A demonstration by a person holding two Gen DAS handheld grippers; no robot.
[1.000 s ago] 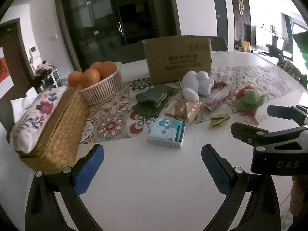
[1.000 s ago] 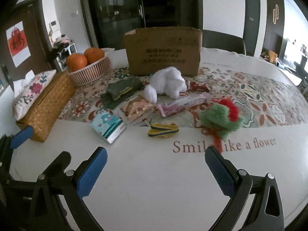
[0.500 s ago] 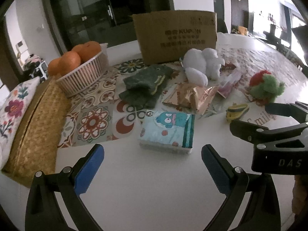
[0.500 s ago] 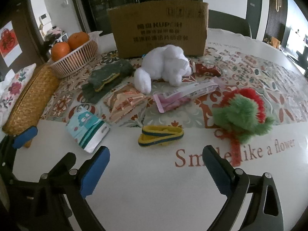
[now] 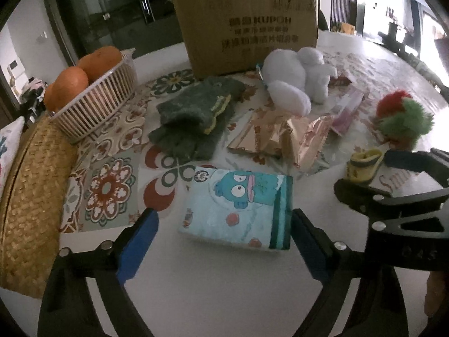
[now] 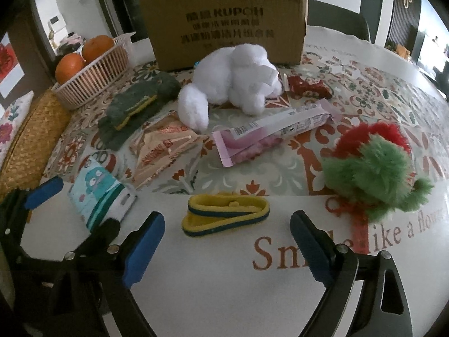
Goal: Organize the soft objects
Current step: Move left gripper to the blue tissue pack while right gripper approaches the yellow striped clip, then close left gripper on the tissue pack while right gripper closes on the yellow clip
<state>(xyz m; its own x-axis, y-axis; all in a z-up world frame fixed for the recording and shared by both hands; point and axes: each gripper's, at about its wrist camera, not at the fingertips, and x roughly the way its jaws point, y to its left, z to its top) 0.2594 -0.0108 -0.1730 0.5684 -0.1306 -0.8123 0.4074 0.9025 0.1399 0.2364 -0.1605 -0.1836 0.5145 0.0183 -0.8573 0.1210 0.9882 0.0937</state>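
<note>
My left gripper (image 5: 223,241) hangs just short of a cartoon-printed tissue pack (image 5: 238,207). Its jaws are closing, and the pack lies ahead of the blue pads, untouched. My right gripper (image 6: 227,241) sits low in front of a small yellow-and-blue slipper (image 6: 224,217); its jaws are closing too, with only table between them. A white plush (image 6: 238,81), a dark green knitted toy (image 5: 193,112) and a green-and-red fuzzy toy (image 6: 370,168) lie further back. A cardboard box (image 6: 224,19) stands behind them.
Snack packets (image 5: 280,137) and a pink wrapper (image 6: 266,134) lie among the toys. A basket of oranges (image 5: 92,98) and a woven tissue box (image 5: 31,196) stand at the left. The right gripper's frame (image 5: 398,196) crosses the left wrist view.
Both grippers have come down and forward toward the table, so the tissue pack and the slipper now loom larger. Both pairs of jaws have narrowed a little.
</note>
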